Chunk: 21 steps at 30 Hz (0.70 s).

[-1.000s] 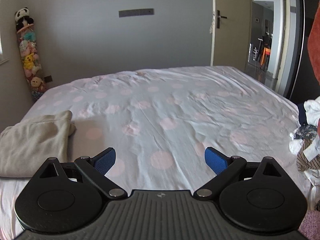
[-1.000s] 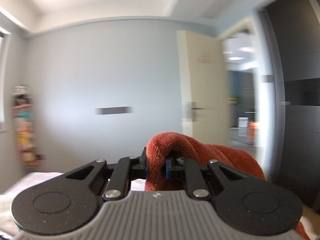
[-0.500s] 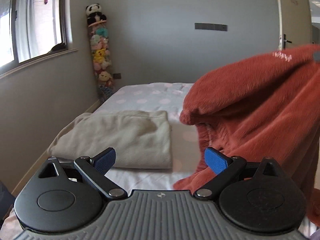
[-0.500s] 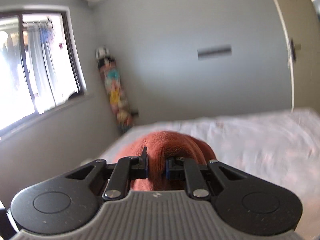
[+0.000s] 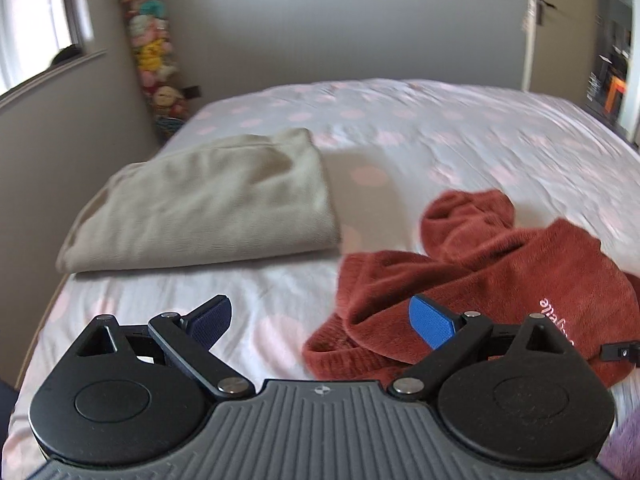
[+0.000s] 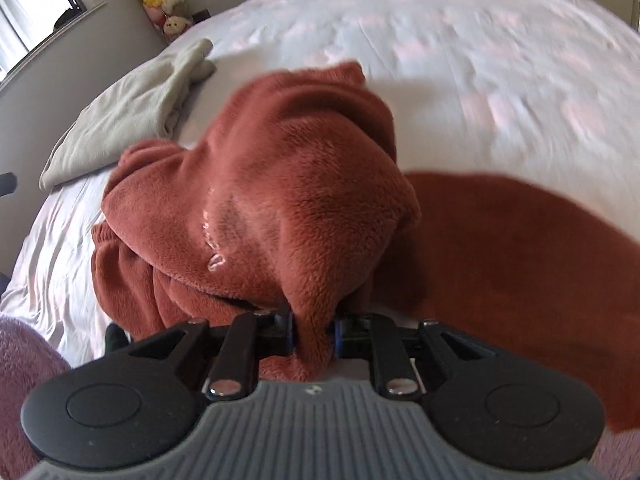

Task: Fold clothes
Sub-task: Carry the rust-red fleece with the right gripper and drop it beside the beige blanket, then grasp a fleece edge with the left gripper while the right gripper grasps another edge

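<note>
A rust-red fleece garment point(image 5: 500, 268) with pale lettering lies crumpled on the bed's near right part. My right gripper point(image 6: 314, 338) is shut on a fold of this red fleece point(image 6: 304, 200), which bunches up ahead of the fingers and drapes down onto the sheet. My left gripper point(image 5: 322, 322) hovers open above the near edge of the bed, its right pad just over the garment's hem, nothing between the fingers. A folded beige garment point(image 5: 208, 204) rests flat at the left side of the bed; the right wrist view shows the beige garment point(image 6: 128, 108) beyond the red one.
The bed point(image 5: 460, 132) carries a white sheet with pink dots. A hanging column of plush toys point(image 5: 154, 52) stands in the far left corner beside a window point(image 5: 36, 20). A door point(image 5: 560, 24) is at the far right. Purple fleece point(image 6: 20, 364) shows at the near left.
The red garment, held up in the air half a second ago, has come down onto the bed. Both views have tipped downward toward the sheet; the left gripper has stayed open.
</note>
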### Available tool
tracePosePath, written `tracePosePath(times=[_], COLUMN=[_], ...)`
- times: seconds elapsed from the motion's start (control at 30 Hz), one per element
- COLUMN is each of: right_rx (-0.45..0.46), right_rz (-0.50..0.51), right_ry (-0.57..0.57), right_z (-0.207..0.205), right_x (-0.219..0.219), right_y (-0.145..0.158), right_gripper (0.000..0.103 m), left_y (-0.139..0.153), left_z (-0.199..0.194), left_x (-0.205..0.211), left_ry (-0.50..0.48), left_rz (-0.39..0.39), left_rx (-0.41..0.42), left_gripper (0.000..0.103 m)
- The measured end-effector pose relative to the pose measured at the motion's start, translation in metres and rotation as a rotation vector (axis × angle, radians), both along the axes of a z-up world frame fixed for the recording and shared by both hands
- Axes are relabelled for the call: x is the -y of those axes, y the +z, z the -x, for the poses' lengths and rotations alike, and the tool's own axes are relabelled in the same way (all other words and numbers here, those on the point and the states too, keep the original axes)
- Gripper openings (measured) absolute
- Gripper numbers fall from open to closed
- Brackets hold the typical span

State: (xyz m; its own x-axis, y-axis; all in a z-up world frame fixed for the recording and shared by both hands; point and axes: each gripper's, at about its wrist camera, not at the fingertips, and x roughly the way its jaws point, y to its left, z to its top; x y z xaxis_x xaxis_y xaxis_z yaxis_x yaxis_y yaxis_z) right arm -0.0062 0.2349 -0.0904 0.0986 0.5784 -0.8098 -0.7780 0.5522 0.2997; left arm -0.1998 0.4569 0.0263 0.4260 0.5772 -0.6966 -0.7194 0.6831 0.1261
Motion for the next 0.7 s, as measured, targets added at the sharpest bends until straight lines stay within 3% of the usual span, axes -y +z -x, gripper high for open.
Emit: tracePosePath(times=[0.07,0.13,0.43,0.57,0.7], right_rx=[-0.005,-0.01,0.124,0.18,0.142], right_rz=[-0.015,-0.03,-0.081,-0.034,-0.01], right_ry=[0.003,0.008,0.041,0.052,0.07], right_z=[-0.007,-0.013,-0.059,-0.092,-0.127], right_x=[0.008,0.016,0.012,-0.025,-0.076], right_y=[0.009,0.019,0.083,0.08,0.059], right_gripper=[0.043,0.05,0.06,0.061,0.068], left_y=[-0.008,-0.012,-0.034,-0.052,-0.074], left_z=[-0.01,-0.016,-0.046,-0.061,-0.073], left_x=[-0.005,-0.014,-0.061,-0.081,-0.1], left_ry=[-0.039,-0.046,-0.071,-0.089,-0.091], left_rz=[0.015,0.022,0.093,0.139,0.241], left_rx=[-0.028,-0.047,-0.109,-0.152,-0.153], left_gripper=[0.097,0.097,0.097,0.097,0.097])
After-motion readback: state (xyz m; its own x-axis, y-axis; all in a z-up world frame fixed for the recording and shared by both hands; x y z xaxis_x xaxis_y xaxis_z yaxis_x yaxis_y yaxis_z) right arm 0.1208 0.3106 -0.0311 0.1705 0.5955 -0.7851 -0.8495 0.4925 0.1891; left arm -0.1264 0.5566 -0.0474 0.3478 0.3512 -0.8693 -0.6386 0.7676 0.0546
